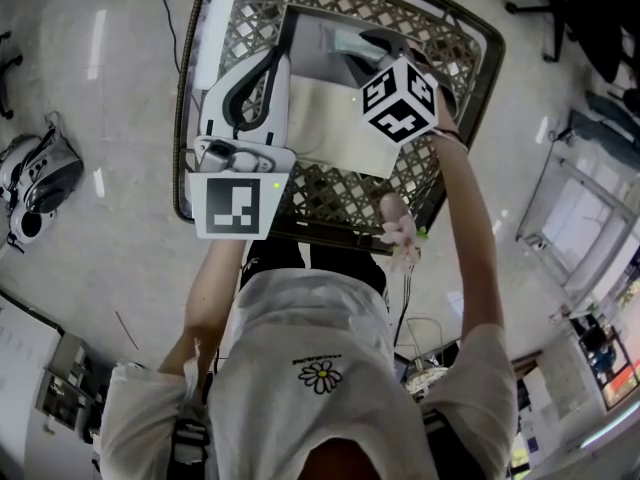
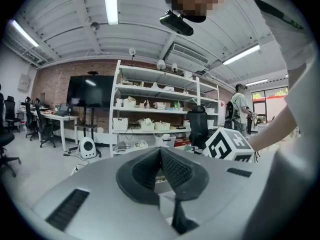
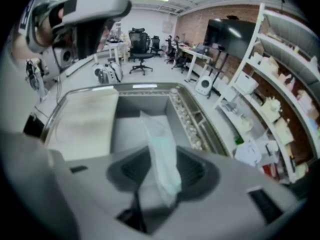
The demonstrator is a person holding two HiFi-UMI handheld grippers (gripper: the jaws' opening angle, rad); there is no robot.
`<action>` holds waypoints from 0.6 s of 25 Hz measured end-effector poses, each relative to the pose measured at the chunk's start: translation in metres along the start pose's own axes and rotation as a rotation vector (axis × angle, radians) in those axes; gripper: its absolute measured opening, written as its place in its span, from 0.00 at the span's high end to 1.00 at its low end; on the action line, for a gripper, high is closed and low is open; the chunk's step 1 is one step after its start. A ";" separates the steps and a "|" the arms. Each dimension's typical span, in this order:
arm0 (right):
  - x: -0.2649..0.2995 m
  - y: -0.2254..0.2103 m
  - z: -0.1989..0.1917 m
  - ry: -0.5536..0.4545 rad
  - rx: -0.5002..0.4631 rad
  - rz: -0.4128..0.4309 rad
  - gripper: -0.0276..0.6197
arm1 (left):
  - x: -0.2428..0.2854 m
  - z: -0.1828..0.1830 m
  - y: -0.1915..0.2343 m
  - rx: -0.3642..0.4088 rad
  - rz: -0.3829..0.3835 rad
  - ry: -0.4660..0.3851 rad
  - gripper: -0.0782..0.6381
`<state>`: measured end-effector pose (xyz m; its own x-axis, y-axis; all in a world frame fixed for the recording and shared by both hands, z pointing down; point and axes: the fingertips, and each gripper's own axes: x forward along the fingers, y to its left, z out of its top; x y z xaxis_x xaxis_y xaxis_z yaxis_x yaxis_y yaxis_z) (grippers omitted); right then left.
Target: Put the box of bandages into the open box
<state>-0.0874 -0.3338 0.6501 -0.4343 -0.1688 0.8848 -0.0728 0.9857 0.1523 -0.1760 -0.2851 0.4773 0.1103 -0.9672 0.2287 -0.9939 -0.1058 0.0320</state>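
The bandage box (image 3: 162, 159), white and pale green and blurred, stands on edge between the jaws of my right gripper (image 3: 164, 170). A gap shows on each side of it, so the pads do not press on it and the gripper is open. Below it lies the open box (image 3: 132, 129) with a grey inside and a beige flap (image 3: 85, 121), set in a wire mesh cart (image 1: 330, 193). In the head view the right gripper's marker cube (image 1: 400, 98) hangs over the open box (image 1: 320, 43). My left gripper (image 2: 161, 154) is shut and holds nothing; it hovers over the cart's left side (image 1: 270, 68).
The cart's metal rim (image 3: 192, 116) surrounds the box. A dark bag (image 1: 35, 183) lies on the floor at the left. Shelving (image 2: 160, 109) with bins, desks and office chairs (image 3: 140, 44) stand around the room. The person's torso is close behind the cart.
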 end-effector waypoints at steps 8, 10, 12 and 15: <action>-0.005 0.010 0.005 -0.075 0.116 0.110 0.60 | -0.001 -0.002 -0.002 0.001 0.004 0.003 0.86; -0.008 0.010 0.006 -0.086 0.131 0.115 0.59 | -0.002 0.000 -0.003 0.000 0.005 0.001 0.86; -0.011 0.009 0.007 -0.088 0.127 0.106 0.59 | -0.002 0.002 -0.004 -0.001 0.007 -0.005 0.86; -0.015 0.007 0.007 -0.084 0.108 0.090 0.59 | -0.004 0.006 -0.006 -0.003 0.010 -0.016 0.86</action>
<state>-0.0871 -0.3240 0.6348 -0.5167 -0.0836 0.8521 -0.1247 0.9920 0.0217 -0.1706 -0.2822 0.4708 0.1000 -0.9719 0.2132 -0.9949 -0.0952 0.0327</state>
